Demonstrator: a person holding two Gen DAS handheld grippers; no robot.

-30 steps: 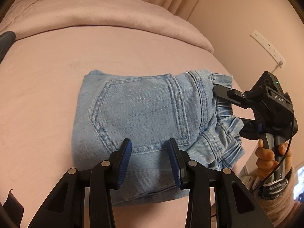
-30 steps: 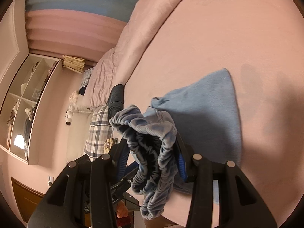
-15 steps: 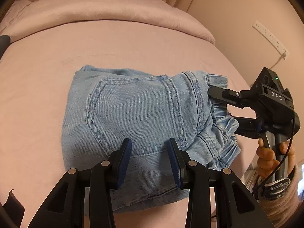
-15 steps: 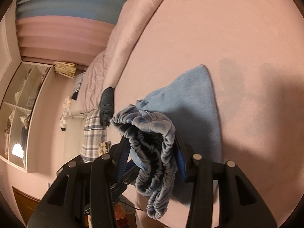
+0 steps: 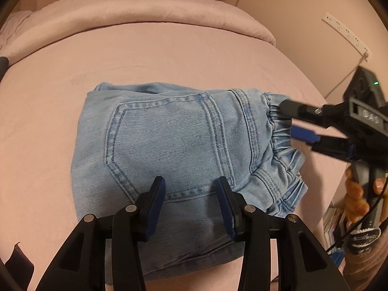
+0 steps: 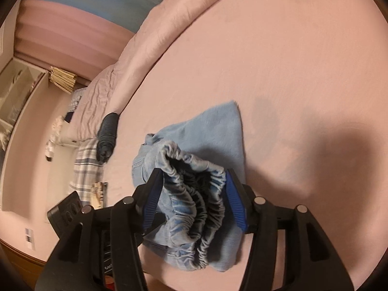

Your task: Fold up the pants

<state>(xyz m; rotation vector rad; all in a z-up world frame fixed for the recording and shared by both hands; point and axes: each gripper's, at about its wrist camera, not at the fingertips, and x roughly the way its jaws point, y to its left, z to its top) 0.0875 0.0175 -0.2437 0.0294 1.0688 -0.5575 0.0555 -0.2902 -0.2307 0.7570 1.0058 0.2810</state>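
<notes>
L tongs (image 5: 191, 202) spread, hovering over the near edge of the folded light-blue denim pants (image 5: 174, 150); R tongs (image 6: 194, 194) spread w/ the gathered elastic waistband (image 6: 194, 189) between them, not clearly pinched. Pants sit mid pink bed (image 5: 169, 55), already a compact bundle, so prob. only tidying left. L view shows back pocket; R view shows waistband opening.

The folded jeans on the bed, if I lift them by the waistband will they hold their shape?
Probably not: the folded jeans are soft denim in loose layers, so they would likely droop and unfold. The elastic waistband looks bunchy and would probably stretch.
</notes>
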